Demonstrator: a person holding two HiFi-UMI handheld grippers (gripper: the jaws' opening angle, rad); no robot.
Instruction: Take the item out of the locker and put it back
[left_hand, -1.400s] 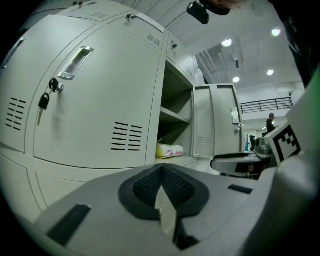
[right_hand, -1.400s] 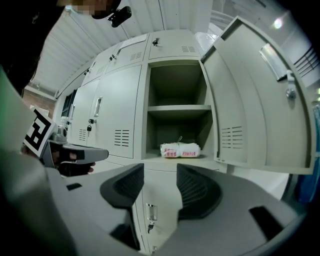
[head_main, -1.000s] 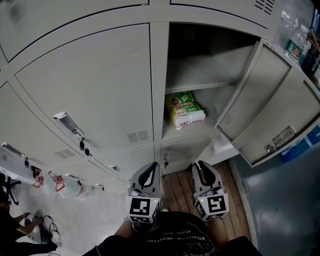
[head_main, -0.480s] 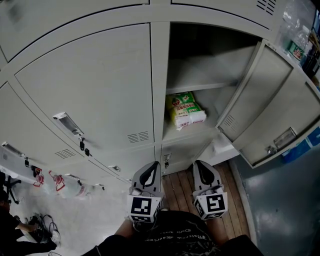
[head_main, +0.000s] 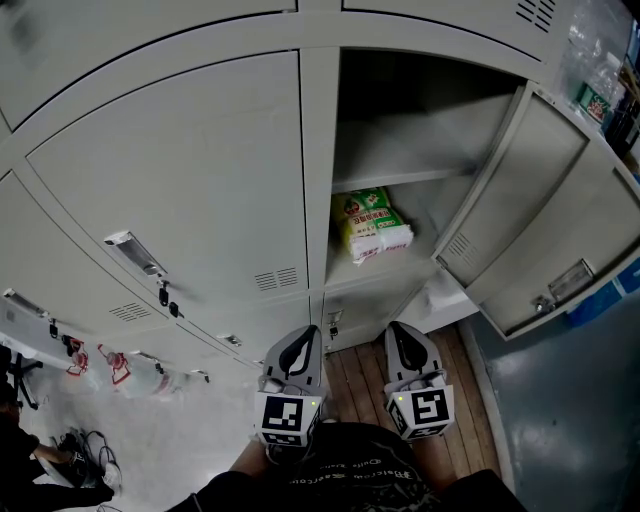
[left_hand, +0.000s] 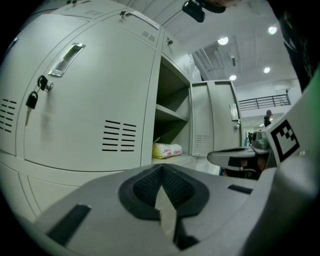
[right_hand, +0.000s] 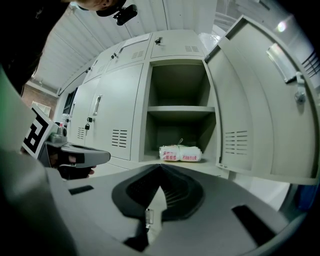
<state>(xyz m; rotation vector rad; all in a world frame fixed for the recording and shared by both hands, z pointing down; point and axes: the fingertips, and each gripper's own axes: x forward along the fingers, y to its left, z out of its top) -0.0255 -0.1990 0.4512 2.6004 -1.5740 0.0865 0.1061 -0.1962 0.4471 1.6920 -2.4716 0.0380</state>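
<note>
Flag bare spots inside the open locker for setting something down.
Upper shelf is bare wall to wall. Below, the bag crowds the left side; a bare strip lies between it and the right wall, by the open door.

The locker (head_main: 200, 170) is pale grey. The bag (head_main: 370, 222) inside it is green and yellow above, white with red print below. Under the locker lie brown planks (head_main: 355, 370). The left gripper (head_main: 303, 335) and right gripper (head_main: 398, 332) are grey with black-and-white square markers.
</note>
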